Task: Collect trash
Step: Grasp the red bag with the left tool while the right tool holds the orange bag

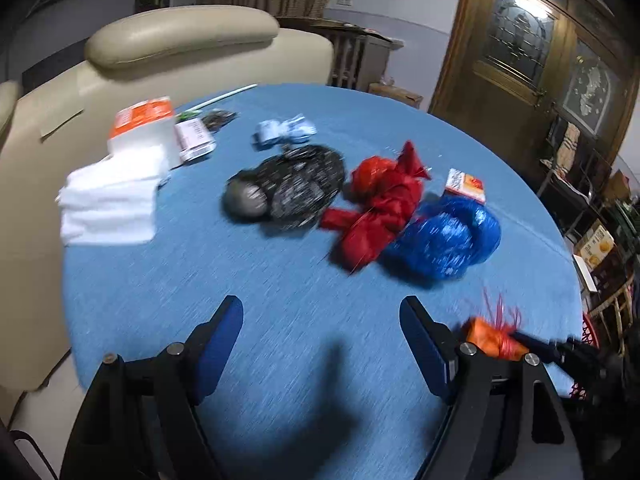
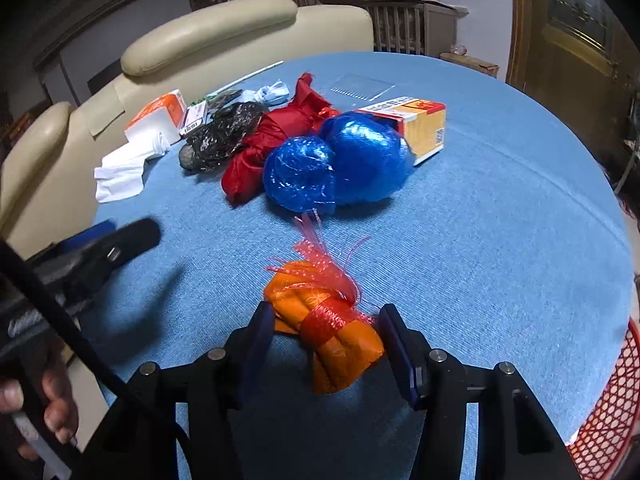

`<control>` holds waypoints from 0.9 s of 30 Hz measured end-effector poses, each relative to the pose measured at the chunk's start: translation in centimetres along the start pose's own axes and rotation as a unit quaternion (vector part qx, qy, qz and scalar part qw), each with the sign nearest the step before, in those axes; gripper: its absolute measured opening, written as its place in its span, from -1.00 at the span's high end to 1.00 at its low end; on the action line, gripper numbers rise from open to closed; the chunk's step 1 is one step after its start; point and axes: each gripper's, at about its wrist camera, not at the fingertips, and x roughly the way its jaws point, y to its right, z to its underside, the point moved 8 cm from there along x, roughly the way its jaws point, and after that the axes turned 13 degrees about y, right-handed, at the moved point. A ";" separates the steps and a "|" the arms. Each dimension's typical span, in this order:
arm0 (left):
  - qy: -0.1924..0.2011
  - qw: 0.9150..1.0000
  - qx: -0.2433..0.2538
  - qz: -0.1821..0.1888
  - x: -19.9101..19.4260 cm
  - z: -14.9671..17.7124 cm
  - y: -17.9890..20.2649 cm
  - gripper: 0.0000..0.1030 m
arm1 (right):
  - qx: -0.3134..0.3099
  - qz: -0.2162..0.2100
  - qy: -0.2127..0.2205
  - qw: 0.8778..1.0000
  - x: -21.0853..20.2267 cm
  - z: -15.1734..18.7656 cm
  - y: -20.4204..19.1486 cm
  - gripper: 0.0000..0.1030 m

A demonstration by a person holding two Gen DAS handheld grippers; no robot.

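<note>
An orange wrapper bundle tied with red net sits between the pads of my right gripper, whose jaws touch its sides. It also shows in the left wrist view, held by the right gripper. My left gripper is open and empty over bare blue cloth. Farther on the round table lie a blue bag, a red bag and a black bag; they also show in the left wrist view: blue bag, red bag, black bag.
An orange-and-white carton, a tissue pack, loose white tissues, a small barcode box and a pale blue wrapper lie at the back. A red mesh basket stands off the table's right edge. A cream chair is behind.
</note>
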 end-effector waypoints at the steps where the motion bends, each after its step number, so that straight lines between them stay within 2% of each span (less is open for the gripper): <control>1: -0.001 1.000 0.000 0.004 0.4 -0.4 0.3 -0.57 | 0.003 0.000 0.001 1.000 -0.1 0.1 0.1 -0.11; 6: 0.003 1.000 -0.003 0.022 3.1 -3.7 2.7 -0.57 | 0.021 0.001 0.001 1.000 -0.7 0.7 1.0 -0.11; 10: -0.013 1.000 -0.003 0.029 6.0 -5.1 4.5 -0.57 | 0.029 -0.004 0.004 1.000 -0.9 0.8 1.1 -0.11; 13: -0.030 0.999 0.004 0.021 8.0 -5.0 5.0 -0.57 | 0.031 -0.009 0.007 0.999 -1.1 0.8 1.1 -0.11; 17: -0.063 0.998 -0.020 0.012 10.2 -3.9 4.2 -0.57 | 0.036 -0.011 0.009 0.999 -1.3 0.8 1.4 -0.11; 19: -0.074 0.997 -0.032 0.022 10.6 -3.4 3.9 -0.29 | 0.041 -0.011 0.012 0.999 -1.5 0.8 1.9 -0.11; 20: -0.084 0.995 -0.036 0.029 10.7 -2.9 3.8 0.03 | 0.043 -0.011 0.012 0.999 -1.4 0.8 1.9 -0.11; 24: -0.080 0.996 -0.031 0.030 9.7 -2.5 3.5 0.18 | 0.047 -0.011 0.015 0.999 -1.7 0.8 2.3 -0.11; 27: -0.069 0.997 -0.029 0.035 8.1 -2.4 3.4 0.18 | 0.046 -0.012 0.020 0.999 -2.1 0.7 2.2 -0.11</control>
